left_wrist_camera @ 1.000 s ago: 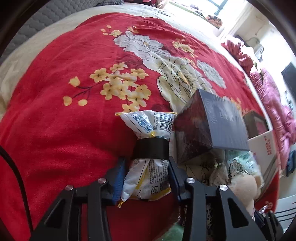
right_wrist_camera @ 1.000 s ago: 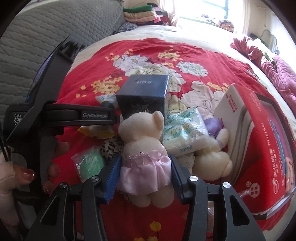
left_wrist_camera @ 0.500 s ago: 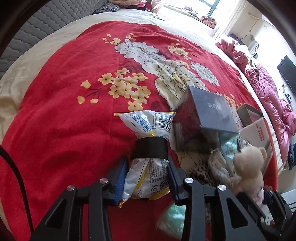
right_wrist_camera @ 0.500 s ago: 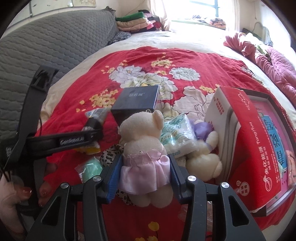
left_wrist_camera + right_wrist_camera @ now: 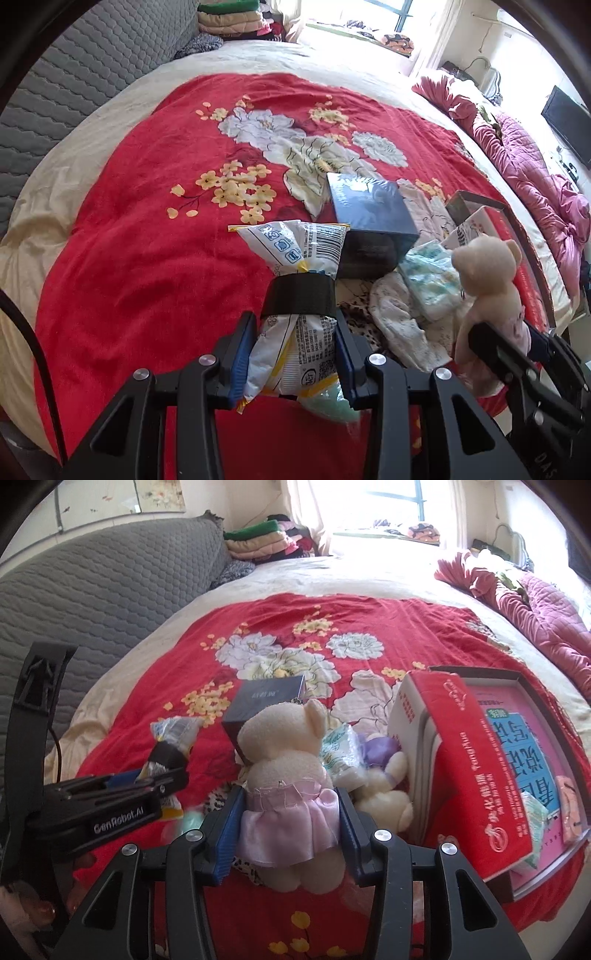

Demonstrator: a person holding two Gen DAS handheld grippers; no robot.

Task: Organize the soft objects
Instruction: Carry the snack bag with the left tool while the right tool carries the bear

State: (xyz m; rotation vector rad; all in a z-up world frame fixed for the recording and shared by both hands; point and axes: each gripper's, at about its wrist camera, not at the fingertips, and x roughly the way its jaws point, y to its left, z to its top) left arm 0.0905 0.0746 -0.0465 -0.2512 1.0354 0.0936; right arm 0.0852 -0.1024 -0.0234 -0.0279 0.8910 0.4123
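My left gripper [image 5: 293, 354] is shut on a white and yellow snack packet [image 5: 295, 291] with a black band round its middle, held above the red blanket. My right gripper [image 5: 290, 827] is shut on a cream teddy bear in a pink skirt [image 5: 286, 764], lifted off the pile; the bear also shows in the left wrist view [image 5: 487, 280]. A second cream plush with purple cloth [image 5: 380, 775], a tissue pack [image 5: 430, 280] and a small green bag [image 5: 328, 404] lie below on the blanket.
A dark blue box [image 5: 373, 218] sits on the red floral blanket [image 5: 147, 240]. A red carton [image 5: 465, 760] lies at the right. Leopard-print and white cloths [image 5: 399, 325] lie under the pile. A grey headboard [image 5: 92, 590] and a pink quilt [image 5: 535, 166] border the bed.
Both grippers have risen and pulled back, lifting the packet and the bear off the pile. The views now take in more of the bed and room.
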